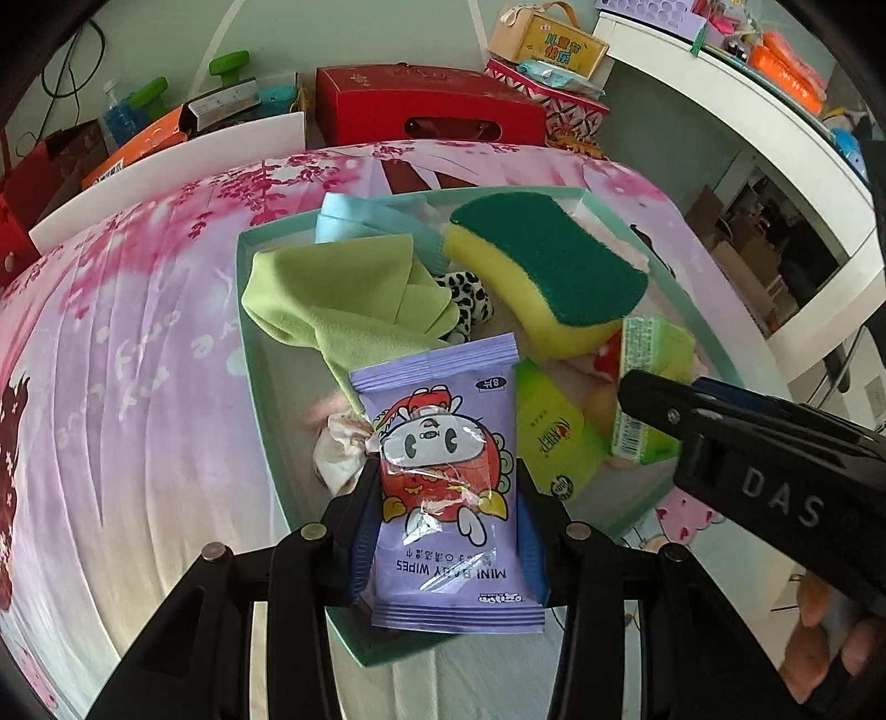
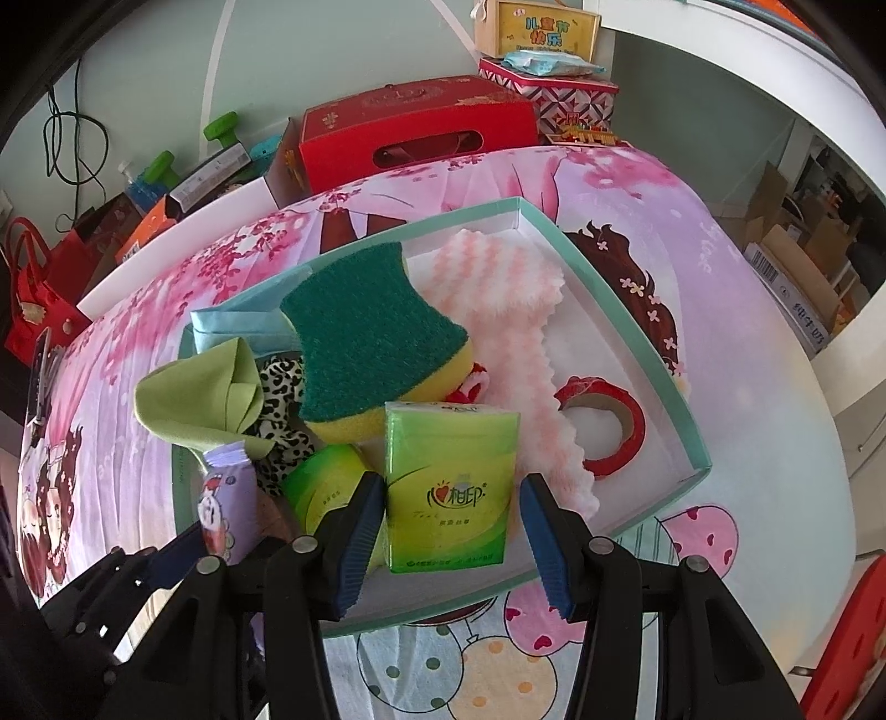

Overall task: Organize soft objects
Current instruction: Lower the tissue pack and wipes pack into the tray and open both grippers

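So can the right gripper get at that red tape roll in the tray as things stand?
Probably not directly: the right gripper has its jaws around the green tissue pack. The red tape roll lies uncovered in the tray, nothing on top.

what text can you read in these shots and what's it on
"MINI BABY WIPES", upside down, and "8片": purple wipes pack in the left gripper.
"DAS": right gripper body.
"儿童节快乐": yellow gift box.
"心相印": green tissue pack between the right gripper's fingers.
Smaller print on both packs: too small.
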`<state>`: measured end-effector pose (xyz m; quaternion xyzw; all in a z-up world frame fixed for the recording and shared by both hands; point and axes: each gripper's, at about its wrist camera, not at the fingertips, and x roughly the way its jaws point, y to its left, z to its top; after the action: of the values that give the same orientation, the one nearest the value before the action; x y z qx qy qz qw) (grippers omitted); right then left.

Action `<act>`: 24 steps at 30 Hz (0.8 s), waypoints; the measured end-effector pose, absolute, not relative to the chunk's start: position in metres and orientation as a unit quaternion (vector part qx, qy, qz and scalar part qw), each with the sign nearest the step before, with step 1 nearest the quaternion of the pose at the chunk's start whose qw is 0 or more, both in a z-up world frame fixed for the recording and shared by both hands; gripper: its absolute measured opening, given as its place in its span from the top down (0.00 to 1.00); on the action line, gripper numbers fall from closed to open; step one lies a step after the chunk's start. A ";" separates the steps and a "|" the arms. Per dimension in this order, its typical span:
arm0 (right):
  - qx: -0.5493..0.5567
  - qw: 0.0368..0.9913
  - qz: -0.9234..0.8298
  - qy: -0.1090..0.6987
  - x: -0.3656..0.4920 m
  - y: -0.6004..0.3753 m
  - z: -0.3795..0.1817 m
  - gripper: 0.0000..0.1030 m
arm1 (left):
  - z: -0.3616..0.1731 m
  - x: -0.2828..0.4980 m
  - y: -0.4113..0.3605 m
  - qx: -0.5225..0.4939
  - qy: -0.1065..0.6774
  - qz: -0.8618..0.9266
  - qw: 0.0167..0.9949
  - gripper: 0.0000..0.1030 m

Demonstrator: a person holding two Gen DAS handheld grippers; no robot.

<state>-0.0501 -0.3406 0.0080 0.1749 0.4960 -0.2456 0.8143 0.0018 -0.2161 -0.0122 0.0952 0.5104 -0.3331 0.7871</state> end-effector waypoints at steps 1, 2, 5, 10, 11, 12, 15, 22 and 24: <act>0.175 0.814 -0.246 0.497 -0.050 -0.341 0.007 0.47 | -0.013 0.003 -0.217 0.097 0.510 -0.332 0.788 0.56; 0.175 0.814 -0.246 0.497 -0.050 -0.341 0.007 0.47 | -0.015 0.003 -0.218 0.099 0.509 -0.330 0.788 0.56; 0.174 0.813 -0.245 0.498 -0.050 -0.341 0.006 0.47 | -0.018 0.003 -0.221 0.102 0.510 -0.328 0.789 0.54; 0.175 0.813 -0.246 0.498 -0.050 -0.341 0.006 0.47 | -0.011 0.001 -0.219 0.092 0.514 -0.331 0.786 0.52; 0.175 0.813 -0.247 0.498 -0.050 -0.341 0.006 0.47 | -0.010 0.001 -0.217 0.088 0.516 -0.332 0.785 0.52; 0.175 0.813 -0.247 0.497 -0.050 -0.341 0.006 0.47 | -0.008 0.002 -0.216 0.085 0.517 -0.333 0.784 0.51; 0.177 0.813 -0.248 0.496 -0.050 -0.342 0.006 0.45 | -0.002 0.000 -0.213 0.079 0.516 -0.336 0.784 0.46; 0.178 0.815 -0.250 0.492 -0.052 -0.343 0.010 0.44 | 0.017 0.001 -0.198 0.057 0.509 -0.334 0.791 0.44; 0.178 0.816 -0.251 0.490 -0.052 -0.343 0.011 0.44 | 0.023 0.004 -0.189 0.044 0.507 -0.327 0.796 0.44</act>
<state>-0.0524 -0.3433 0.0111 0.1777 0.4904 -0.2505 0.8156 0.0042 -0.1889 0.0231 0.0444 0.5068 -0.3272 0.7963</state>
